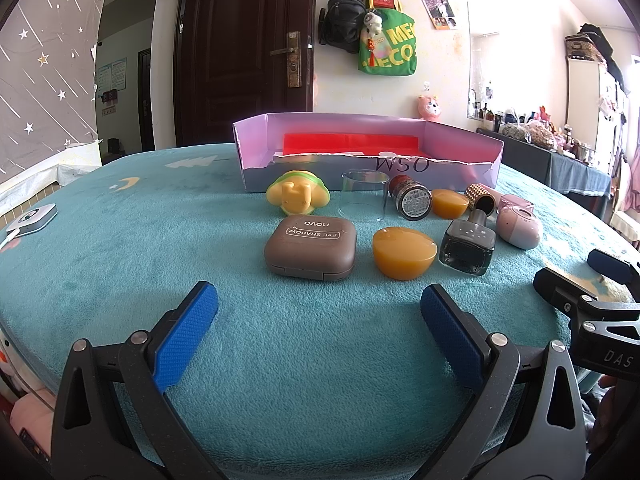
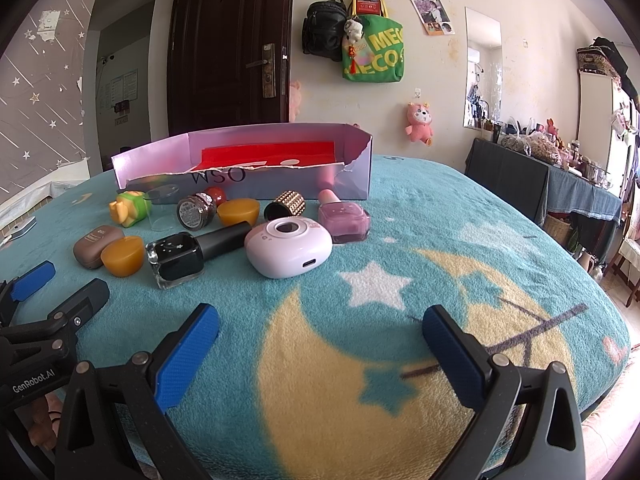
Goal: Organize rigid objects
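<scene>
While hovering low with jaws spread wide and empty, left gripper [image 1: 319, 306] and right gripper [image 2: 320, 330] facing clutter on the blanket [image 2: 460, 240]. Lining up squarely on the eyeshadow case [image 1: 310, 249] nearest. Beyond, leaving open blanket for lifting into the box [image 1: 360, 160], minding its torn front wall.

A teal fleece blanket [image 1: 120, 240] with a moon and stars carries everything. At its 12 o'clock edge stands an open purple box [image 1: 368, 176]; in front of it lie a yellow-green toy [image 1: 298, 196], a clear cup [image 1: 365, 196], a glitter jar [image 1: 412, 198], two amber domes [image 1: 404, 253], a studded cap [image 1: 480, 196], a brown case [image 1: 310, 250], a black bottle [image 1: 468, 246], a pink bottle [image 2: 344, 220] and a pink pod [image 2: 288, 246]. At 9 o'clock lies a white device [image 1: 32, 220].
</scene>
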A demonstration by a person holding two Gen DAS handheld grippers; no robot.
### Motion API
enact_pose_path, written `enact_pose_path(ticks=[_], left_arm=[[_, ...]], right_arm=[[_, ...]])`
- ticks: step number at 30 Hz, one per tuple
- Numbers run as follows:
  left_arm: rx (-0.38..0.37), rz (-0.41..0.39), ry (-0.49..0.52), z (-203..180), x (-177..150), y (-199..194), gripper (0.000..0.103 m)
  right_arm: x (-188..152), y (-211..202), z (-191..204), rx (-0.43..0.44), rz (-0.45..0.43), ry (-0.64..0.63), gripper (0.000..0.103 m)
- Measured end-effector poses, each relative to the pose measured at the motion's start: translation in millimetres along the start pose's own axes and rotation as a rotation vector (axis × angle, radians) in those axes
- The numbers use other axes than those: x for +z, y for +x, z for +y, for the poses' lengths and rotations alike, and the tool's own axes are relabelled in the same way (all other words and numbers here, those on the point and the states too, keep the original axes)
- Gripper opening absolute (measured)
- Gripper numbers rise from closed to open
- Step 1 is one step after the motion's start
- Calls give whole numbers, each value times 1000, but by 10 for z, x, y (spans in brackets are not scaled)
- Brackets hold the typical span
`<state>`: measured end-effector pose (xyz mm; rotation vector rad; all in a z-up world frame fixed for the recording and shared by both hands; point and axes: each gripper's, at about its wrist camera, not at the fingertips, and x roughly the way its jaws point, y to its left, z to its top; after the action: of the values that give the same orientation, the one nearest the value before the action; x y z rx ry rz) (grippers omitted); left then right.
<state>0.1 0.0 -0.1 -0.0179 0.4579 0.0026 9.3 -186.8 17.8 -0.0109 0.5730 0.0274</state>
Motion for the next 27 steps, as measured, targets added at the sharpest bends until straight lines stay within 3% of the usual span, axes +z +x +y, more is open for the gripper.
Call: enact_pose_path(ticks=[16,27], left_arm=[[-7,28,6,39,89,38,103],[-13,55,-11,157,290,48,103]], right_arm=[[-34,12,9,8,23,-2,103],[147,41,-17,20,44,7,103]])
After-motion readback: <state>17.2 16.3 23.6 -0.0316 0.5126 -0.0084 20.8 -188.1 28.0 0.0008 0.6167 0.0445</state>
